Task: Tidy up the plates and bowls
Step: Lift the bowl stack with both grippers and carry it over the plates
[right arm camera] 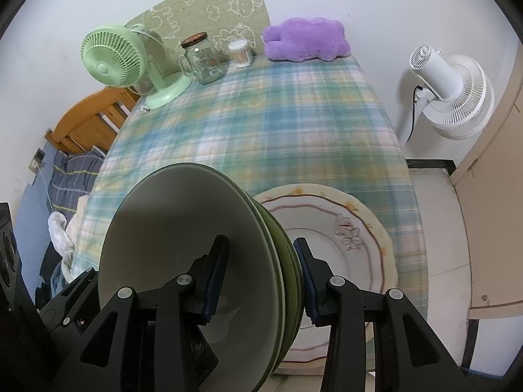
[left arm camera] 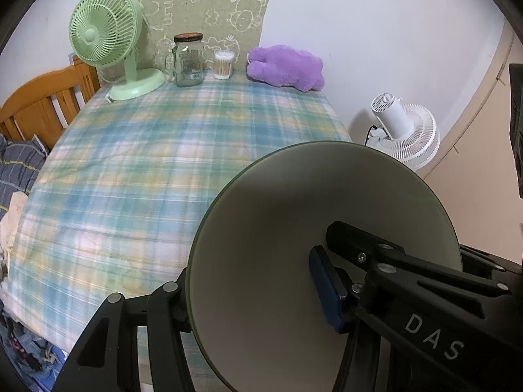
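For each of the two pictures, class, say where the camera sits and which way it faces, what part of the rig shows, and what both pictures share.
Left wrist: on the left gripper, facing along the plaid table to the wall; its jaws grip a green bowl.
Right wrist: on the right gripper, facing likewise; jaws clamp stacked green bowls beside a flowered plate.
Shared: green fan, jar, purple plush, white fan.

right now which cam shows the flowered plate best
The right wrist view. The flowered plate lies flat on the plaid tablecloth, its rim and flower motif clear, with only its left part hidden behind the stack of green bowls in the right gripper. The left wrist view does not show it at all.
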The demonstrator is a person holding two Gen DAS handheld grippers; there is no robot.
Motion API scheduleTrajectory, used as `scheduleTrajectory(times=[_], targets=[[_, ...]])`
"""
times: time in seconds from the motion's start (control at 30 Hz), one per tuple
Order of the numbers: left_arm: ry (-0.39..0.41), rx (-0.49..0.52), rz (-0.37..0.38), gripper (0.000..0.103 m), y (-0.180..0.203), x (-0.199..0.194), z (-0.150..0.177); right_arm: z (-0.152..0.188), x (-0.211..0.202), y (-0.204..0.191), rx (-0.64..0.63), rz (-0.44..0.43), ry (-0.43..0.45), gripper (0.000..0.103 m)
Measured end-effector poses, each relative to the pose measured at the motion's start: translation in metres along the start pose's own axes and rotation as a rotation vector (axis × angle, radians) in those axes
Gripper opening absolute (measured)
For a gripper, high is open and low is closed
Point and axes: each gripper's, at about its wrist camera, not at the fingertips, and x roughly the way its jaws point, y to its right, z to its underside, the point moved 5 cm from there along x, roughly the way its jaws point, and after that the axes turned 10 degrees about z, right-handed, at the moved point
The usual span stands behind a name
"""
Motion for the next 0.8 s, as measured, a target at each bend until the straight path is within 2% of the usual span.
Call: scheduleTrajectory(times=[0.33, 0.8], targets=[[-0.043, -0.057, 0.004, 0.058, 0.012, 0.024, 0.008, 0.001, 0.017, 0.023, -0.03, 0.013, -0.052, 0.044], [-0.102, -0.103, -0.013, 0.057, 0.009, 0.051, 0.013, 0.001, 0.05, 0.033, -0.061, 0.022, -0.137, 0.044]])
